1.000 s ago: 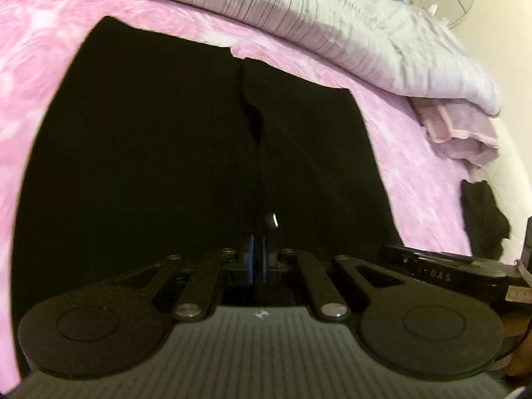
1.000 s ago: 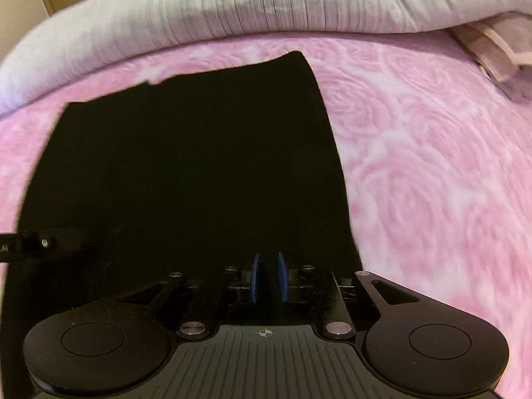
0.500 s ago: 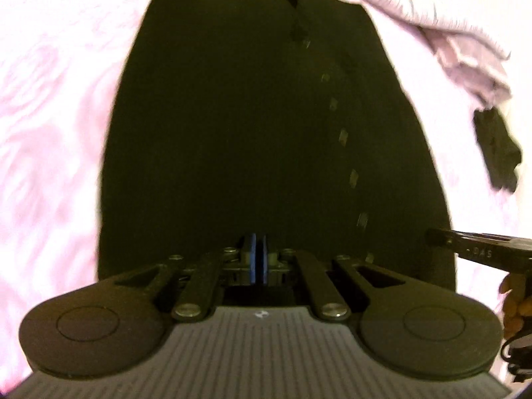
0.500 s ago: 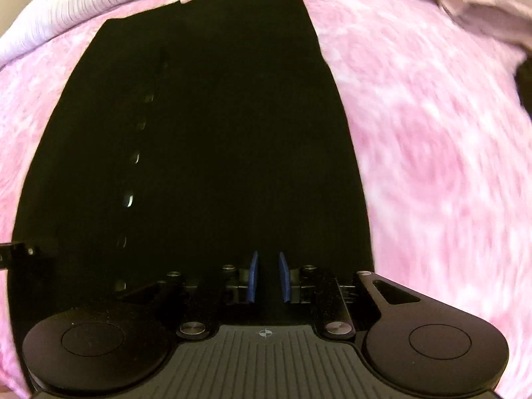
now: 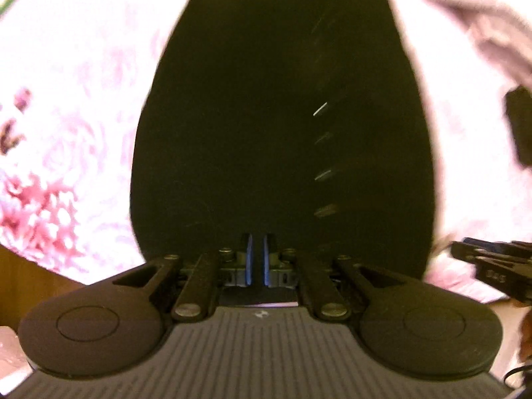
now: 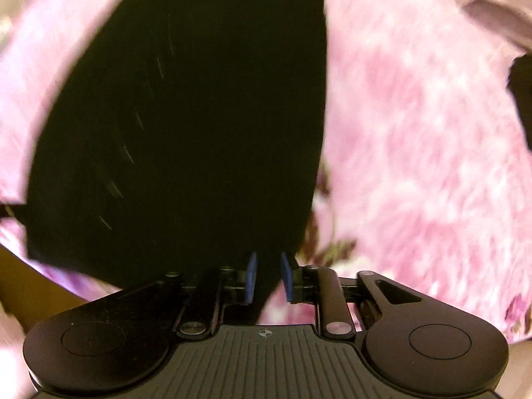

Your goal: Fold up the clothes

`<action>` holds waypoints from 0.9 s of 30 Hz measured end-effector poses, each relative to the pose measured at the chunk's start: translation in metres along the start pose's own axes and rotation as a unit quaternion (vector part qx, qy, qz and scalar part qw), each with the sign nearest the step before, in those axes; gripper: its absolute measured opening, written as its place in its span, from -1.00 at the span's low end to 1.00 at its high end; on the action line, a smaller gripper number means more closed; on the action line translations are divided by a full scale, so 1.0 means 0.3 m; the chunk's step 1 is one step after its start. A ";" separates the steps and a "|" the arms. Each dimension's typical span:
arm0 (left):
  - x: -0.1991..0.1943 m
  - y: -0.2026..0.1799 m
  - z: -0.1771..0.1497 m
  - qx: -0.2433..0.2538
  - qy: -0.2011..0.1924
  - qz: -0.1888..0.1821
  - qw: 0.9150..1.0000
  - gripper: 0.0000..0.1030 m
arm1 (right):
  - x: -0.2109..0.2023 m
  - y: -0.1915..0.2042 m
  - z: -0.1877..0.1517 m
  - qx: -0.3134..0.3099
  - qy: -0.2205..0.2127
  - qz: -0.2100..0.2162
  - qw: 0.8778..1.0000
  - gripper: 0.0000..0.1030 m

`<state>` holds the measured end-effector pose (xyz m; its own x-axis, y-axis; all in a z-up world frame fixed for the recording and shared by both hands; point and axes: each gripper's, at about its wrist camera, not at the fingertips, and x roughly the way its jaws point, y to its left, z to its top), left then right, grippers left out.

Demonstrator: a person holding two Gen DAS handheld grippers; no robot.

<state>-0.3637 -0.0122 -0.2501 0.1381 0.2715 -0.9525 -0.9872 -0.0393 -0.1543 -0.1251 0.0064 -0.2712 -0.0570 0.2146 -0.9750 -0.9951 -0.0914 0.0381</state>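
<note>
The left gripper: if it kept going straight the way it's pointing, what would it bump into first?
Most likely the black garment, spread on the pink floral bedspread. The left gripper, jaws just opening, points steeply down at it with nothing between; depth is hard to judge.

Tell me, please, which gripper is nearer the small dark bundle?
Right. The right gripper is at the black garment's edge facing the bundle; the left gripper is farther across. Both jaws have just been opening, garment between them.

Left gripper [image 5: 256, 255], right gripper [image 6: 268, 276]: pointing down, jaws just opening.
</note>
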 end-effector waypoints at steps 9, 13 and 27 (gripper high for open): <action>-0.461 -0.241 -0.064 0.023 -0.123 0.035 0.991 -0.44 | -0.437 -0.006 0.033 -0.002 -0.090 0.120 0.989 0.40; -0.546 -0.272 -0.086 0.029 -0.135 0.053 0.989 -0.36 | -0.519 0.028 -0.029 -0.025 -0.088 0.115 0.989 0.41; -0.518 -0.134 -0.066 0.087 -0.104 0.041 0.990 -0.27 | -0.518 0.143 -0.104 0.019 -0.075 0.062 0.995 0.42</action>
<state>-0.3438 -0.0718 -0.1011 0.0558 0.4673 -0.8823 -0.9957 0.0917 -0.0144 -0.1565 -0.0611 -0.1249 -0.1881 0.3464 -0.9190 -0.9818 -0.0895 0.1672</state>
